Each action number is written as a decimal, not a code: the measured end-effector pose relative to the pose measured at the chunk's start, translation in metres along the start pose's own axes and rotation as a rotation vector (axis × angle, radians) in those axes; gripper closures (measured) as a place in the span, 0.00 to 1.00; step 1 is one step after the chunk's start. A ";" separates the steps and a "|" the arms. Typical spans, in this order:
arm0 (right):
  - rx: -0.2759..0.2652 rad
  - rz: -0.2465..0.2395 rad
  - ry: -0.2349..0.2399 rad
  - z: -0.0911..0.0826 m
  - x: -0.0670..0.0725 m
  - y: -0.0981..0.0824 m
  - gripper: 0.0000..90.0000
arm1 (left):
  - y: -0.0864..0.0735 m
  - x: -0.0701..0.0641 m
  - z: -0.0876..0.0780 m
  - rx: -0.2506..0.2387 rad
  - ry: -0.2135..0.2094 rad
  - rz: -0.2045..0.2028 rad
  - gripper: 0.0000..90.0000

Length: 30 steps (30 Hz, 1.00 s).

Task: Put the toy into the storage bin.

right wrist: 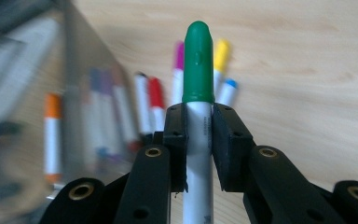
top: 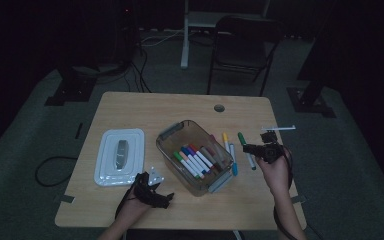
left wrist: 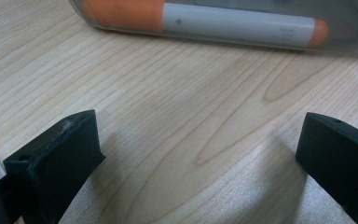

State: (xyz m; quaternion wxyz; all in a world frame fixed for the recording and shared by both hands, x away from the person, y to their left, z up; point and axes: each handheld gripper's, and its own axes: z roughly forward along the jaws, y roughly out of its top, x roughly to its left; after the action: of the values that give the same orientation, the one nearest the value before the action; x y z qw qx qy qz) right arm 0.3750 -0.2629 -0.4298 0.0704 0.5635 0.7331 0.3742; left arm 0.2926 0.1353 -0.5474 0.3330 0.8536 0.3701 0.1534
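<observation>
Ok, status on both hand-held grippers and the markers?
Right hand-held gripper shut on green marker. Left hand-held gripper open over bare table, beside the clear bin. Nothing in the way.

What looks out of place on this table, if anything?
A few markers: a yellow marker and a blue marker lie loose on the table beside the clear bin that holds the others. The right gripper grips a green marker.
</observation>
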 end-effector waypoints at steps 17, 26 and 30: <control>-0.028 -0.183 0.165 -0.010 0.086 0.046 0.85 | 0.000 0.000 0.000 -0.001 -0.001 -0.003 0.00; 0.031 -0.277 0.204 0.015 0.128 0.052 0.85 | 0.000 0.000 0.000 0.001 -0.001 -0.002 0.00; 0.069 -0.308 0.219 0.028 0.143 0.053 0.85 | 0.000 0.000 0.000 0.002 -0.002 -0.002 0.00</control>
State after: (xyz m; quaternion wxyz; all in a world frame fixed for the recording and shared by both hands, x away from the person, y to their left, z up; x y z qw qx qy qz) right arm 0.3800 -0.1196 -0.3715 0.0273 0.4024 0.8264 0.3930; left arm 0.2926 0.1352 -0.5472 0.3327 0.8537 0.3707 0.1519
